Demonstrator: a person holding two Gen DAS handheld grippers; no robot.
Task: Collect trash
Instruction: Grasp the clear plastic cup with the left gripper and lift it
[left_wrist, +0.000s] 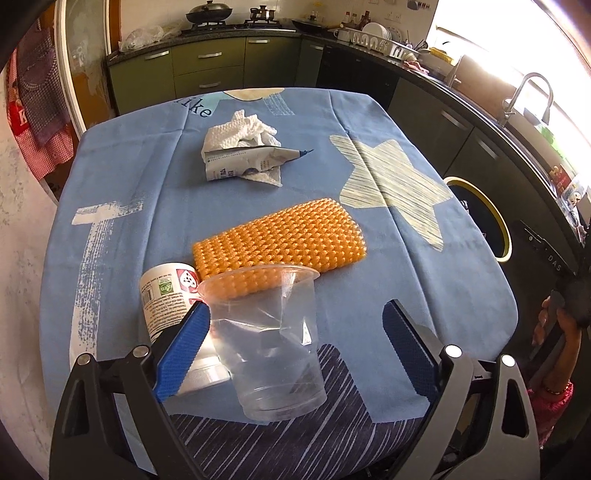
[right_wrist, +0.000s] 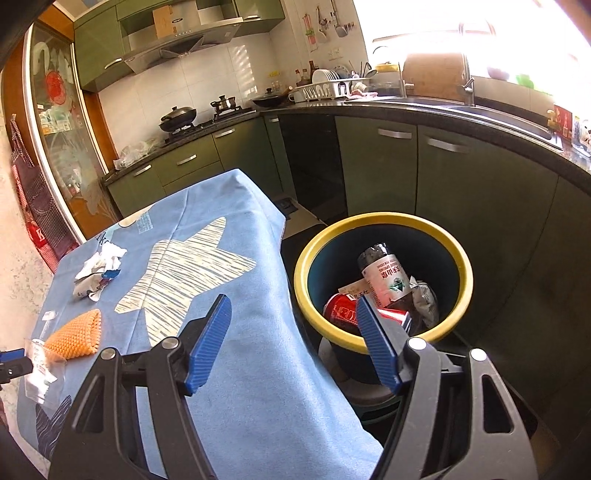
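My left gripper (left_wrist: 295, 332) is open, its blue pads either side of a clear plastic cup (left_wrist: 269, 343) standing on the blue cloth; the left pad touches or nearly touches the cup, the right is apart. A white paper cup (left_wrist: 166, 295) lies on its side just left of it. Crumpled tissue with a crushed carton (left_wrist: 243, 151) lies farther back. My right gripper (right_wrist: 291, 339) is open and empty, above the table's right edge beside the yellow-rimmed bin (right_wrist: 384, 221), which holds a bottle (right_wrist: 386, 277), a red can (right_wrist: 340, 310) and wrappers.
An orange knitted pouch (left_wrist: 280, 240) lies mid-table behind the clear cup. The table (left_wrist: 424, 277) wears a blue star-print cloth. The bin (left_wrist: 495, 221) stands off its right side. Dark green kitchen cabinets (right_wrist: 461, 177) and a sink run behind.
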